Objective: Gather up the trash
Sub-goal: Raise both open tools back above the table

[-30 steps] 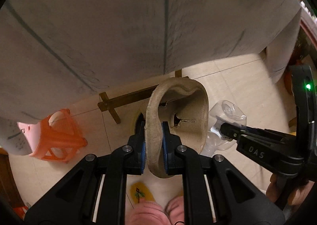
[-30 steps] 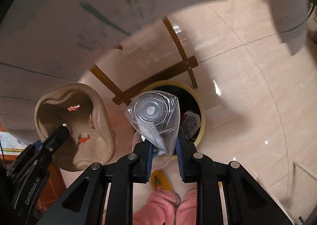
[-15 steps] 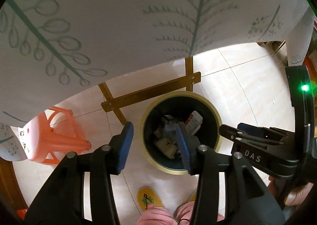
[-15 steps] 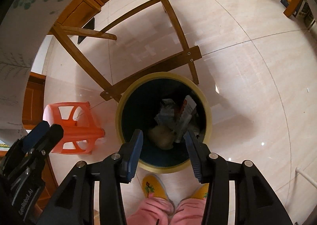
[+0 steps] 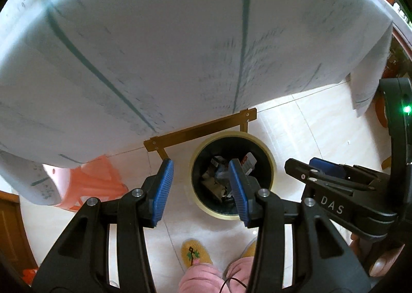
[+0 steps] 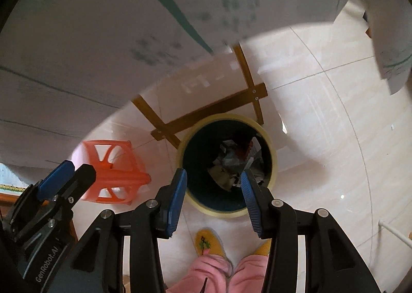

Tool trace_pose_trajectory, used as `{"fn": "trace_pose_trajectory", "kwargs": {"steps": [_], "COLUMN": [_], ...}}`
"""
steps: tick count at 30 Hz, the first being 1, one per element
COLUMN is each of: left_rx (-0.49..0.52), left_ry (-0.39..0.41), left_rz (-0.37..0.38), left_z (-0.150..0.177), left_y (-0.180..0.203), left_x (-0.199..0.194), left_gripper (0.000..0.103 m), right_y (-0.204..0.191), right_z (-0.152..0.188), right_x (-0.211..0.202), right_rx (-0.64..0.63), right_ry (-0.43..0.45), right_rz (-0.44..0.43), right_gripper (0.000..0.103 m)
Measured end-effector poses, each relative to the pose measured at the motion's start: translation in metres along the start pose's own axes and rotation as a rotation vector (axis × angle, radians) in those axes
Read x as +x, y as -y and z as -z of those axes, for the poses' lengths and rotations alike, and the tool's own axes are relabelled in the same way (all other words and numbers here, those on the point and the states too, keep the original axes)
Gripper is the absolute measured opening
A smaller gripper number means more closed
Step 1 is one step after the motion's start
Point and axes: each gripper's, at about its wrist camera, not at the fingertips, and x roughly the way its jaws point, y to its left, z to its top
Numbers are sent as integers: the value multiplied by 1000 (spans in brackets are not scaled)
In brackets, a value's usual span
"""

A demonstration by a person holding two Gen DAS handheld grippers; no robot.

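A round dark trash bin with a yellow rim (image 5: 267, 150) (image 6: 274, 161) stands on the tiled floor below both grippers. It holds several pieces of trash (image 5: 219, 184) (image 6: 231, 164), among them wrappers and a beige scrap. My left gripper (image 5: 200, 168) is open and empty above the bin's left rim. My right gripper (image 6: 213, 177) is open and empty above the bin's mouth. Each gripper shows at the edge of the other's view.
A table with a white leaf-print cloth (image 5: 180, 48) (image 6: 103, 35) overhangs at the top; its wooden cross-brace (image 5: 200, 129) (image 6: 206, 115) lies just behind the bin. An orange plastic stool (image 5: 95, 179) (image 6: 113, 172) stands left. The person's pink trousers and yellow slippers (image 6: 208, 241) are below.
A second ago the left gripper held a beige pulp tray and the right a clear plastic cup. Both jaws opened, the items fell into the bin, and both grippers have since risen.
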Motion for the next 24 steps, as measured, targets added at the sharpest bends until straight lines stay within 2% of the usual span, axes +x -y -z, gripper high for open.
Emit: {"fn": "trace_pose_trajectory", "kwargs": {"steps": [8,15,19,24], "left_rx": [1,-20,-33,-57], "left_ry": [15,56,88,136], "left_rz": [1,2,-15,-31], "left_z": [-18,-35,-44,-56], "left_y": [-3,-8,-9,-14], "left_x": [-91,-166,-212,-262], "left_gripper": [41,41,51,51], "right_y": [-27,-56,-72,-89], "right_z": [3,6,4,-2], "right_x": [-89,-172,-219,-273], "right_rx": [4,-43,-80,-132], "right_ry": [14,35,75,130], "right_rz": [-15,-45,-65,-84], "right_gripper": [45,45,45,45]}}
